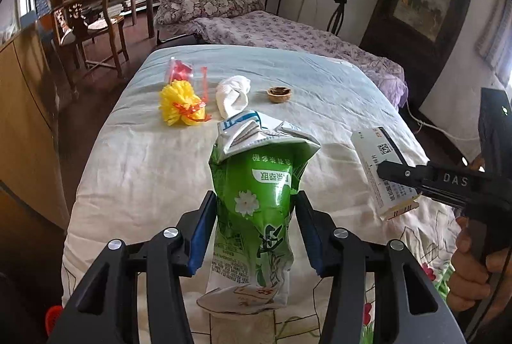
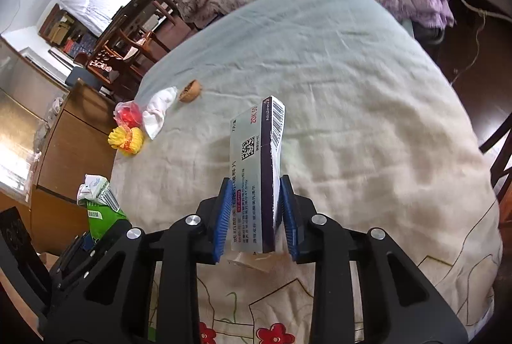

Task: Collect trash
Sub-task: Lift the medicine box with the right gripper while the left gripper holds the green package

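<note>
My left gripper (image 1: 254, 200) is shut on a crushed green and white drink carton (image 1: 256, 200) and holds it above the bed; the carton also shows in the right wrist view (image 2: 99, 203). My right gripper (image 2: 254, 184) is shut on a white and purple medicine box (image 2: 256, 171), also held above the bed; the box shows at the right of the left wrist view (image 1: 380, 171). On the far part of the bed lie a yellow net wad (image 1: 180, 104), a red wrapper (image 1: 180, 70), a crumpled white tissue (image 1: 232, 94) and a walnut shell half (image 1: 279, 94).
The bed (image 1: 320, 82) has a pale quilt with a flower print near me. A second bed with purple bedding (image 1: 288, 30) stands behind it. Wooden chairs and a table (image 1: 96, 18) stand at the far left, a wooden cabinet (image 1: 22, 107) at the left.
</note>
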